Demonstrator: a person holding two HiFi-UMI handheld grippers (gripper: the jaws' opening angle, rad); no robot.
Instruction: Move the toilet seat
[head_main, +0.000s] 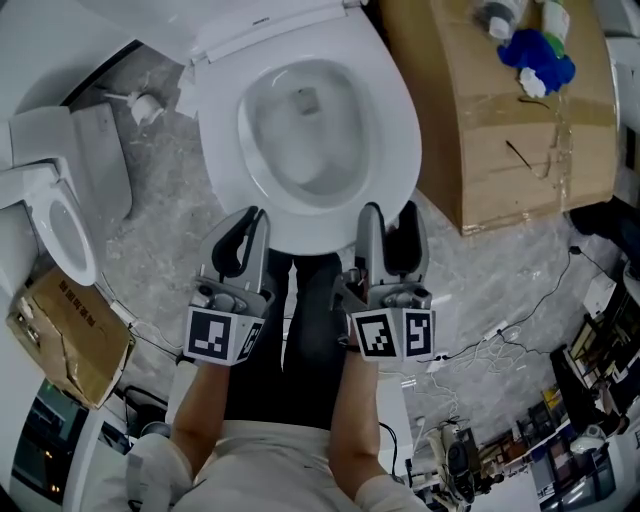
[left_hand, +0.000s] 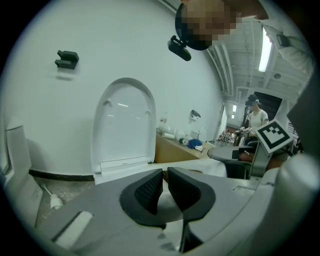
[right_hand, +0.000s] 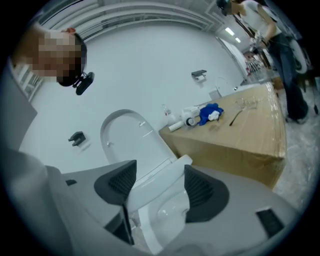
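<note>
A white toilet stands against the wall with its lid up and its seat over the bowl. My left gripper lies over the seat's front rim on the left, jaws shut; in the left gripper view only a sliver shows between the pads, the white rim just beyond. I cannot tell whether it touches the seat. My right gripper is open at the front right. In the right gripper view the seat's band runs slantwise between the pads, above the bowl.
A large cardboard box stands close on the toilet's right, with a blue cloth and bottles on it. A second toilet and a small carton are at the left. Cables lie on the floor. A person stands far off.
</note>
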